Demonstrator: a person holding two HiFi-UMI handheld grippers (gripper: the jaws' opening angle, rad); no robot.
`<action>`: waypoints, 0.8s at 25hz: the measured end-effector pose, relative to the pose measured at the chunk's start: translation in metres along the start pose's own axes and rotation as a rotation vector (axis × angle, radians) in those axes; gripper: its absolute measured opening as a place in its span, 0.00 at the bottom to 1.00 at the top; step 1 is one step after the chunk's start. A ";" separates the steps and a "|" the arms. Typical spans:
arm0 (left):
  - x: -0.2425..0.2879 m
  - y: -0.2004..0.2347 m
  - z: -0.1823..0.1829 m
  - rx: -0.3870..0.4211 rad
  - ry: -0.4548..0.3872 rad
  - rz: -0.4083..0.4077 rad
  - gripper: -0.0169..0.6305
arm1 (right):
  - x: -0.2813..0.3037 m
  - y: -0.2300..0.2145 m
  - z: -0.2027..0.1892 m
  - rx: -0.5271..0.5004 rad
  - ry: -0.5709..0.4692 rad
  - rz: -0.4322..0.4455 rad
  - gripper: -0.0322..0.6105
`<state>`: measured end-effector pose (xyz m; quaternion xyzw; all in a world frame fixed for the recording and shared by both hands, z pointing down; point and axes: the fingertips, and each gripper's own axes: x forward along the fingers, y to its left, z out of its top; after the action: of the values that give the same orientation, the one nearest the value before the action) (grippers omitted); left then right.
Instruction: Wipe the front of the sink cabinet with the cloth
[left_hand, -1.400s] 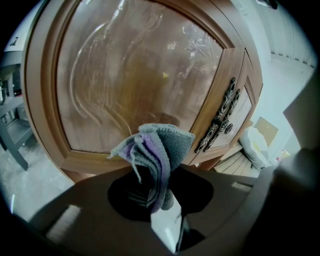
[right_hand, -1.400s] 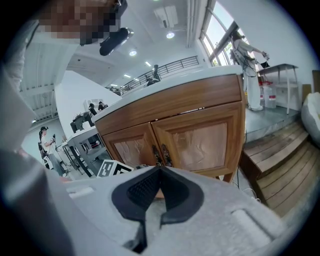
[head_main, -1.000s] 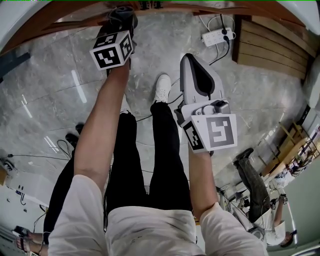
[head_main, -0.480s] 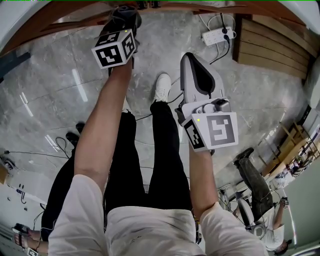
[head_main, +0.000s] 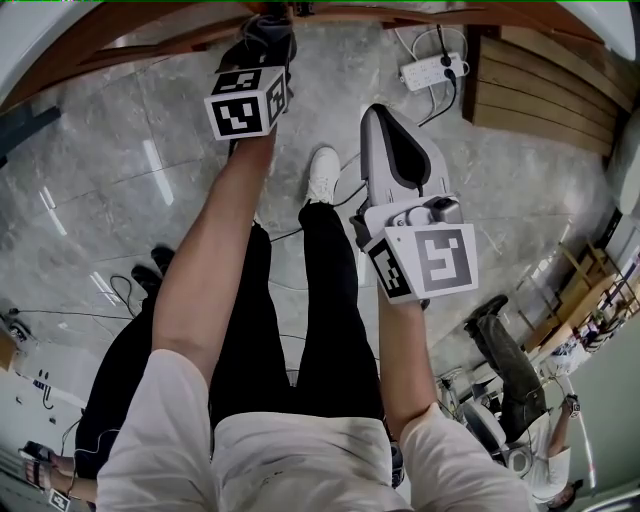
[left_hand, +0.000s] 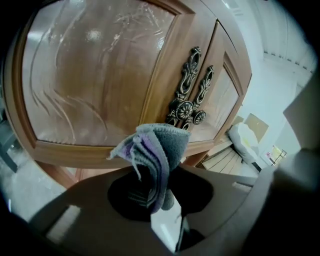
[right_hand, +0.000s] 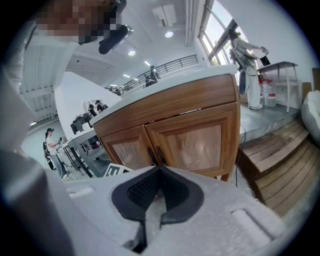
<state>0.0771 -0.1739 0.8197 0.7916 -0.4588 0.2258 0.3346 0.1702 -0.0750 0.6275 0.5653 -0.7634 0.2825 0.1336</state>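
Note:
A folded grey cloth (left_hand: 154, 160) sticks up from my left gripper (left_hand: 150, 180), which is shut on it. In the left gripper view the cloth hangs just in front of the left wooden door (left_hand: 95, 75) of the sink cabinet, near its lower rail and left of the ornate metal handles (left_hand: 189, 100). In the head view the left gripper (head_main: 262, 40) reaches to the cabinet's base at the top edge, cloth bunched at its tip. My right gripper (head_main: 392, 150) is held back over the floor, shut and empty. The right gripper view shows the whole cabinet (right_hand: 180, 135) from a distance.
Grey marble floor (head_main: 100, 170) spreads below. A power strip (head_main: 432, 70) with cables lies near wooden steps (head_main: 540, 90) at the right. The person's legs and white shoe (head_main: 324, 175) stand between the grippers. Other people and tables stand left of the cabinet (right_hand: 55, 145).
My left gripper with the cloth has moved up and to the right along the cabinet front. The right gripper has stayed almost still.

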 end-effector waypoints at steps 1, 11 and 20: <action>-0.001 -0.002 0.000 0.001 0.001 -0.001 0.17 | -0.001 -0.001 0.001 0.000 -0.003 -0.001 0.05; -0.049 -0.013 -0.003 -0.021 0.029 0.026 0.17 | -0.024 0.006 0.018 -0.004 -0.016 -0.020 0.05; -0.151 -0.029 0.061 0.073 -0.092 -0.013 0.16 | -0.043 0.058 0.077 -0.057 -0.066 0.031 0.05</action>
<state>0.0333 -0.1218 0.6685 0.8157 -0.4602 0.2036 0.2854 0.1386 -0.0744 0.5268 0.5584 -0.7837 0.2439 0.1202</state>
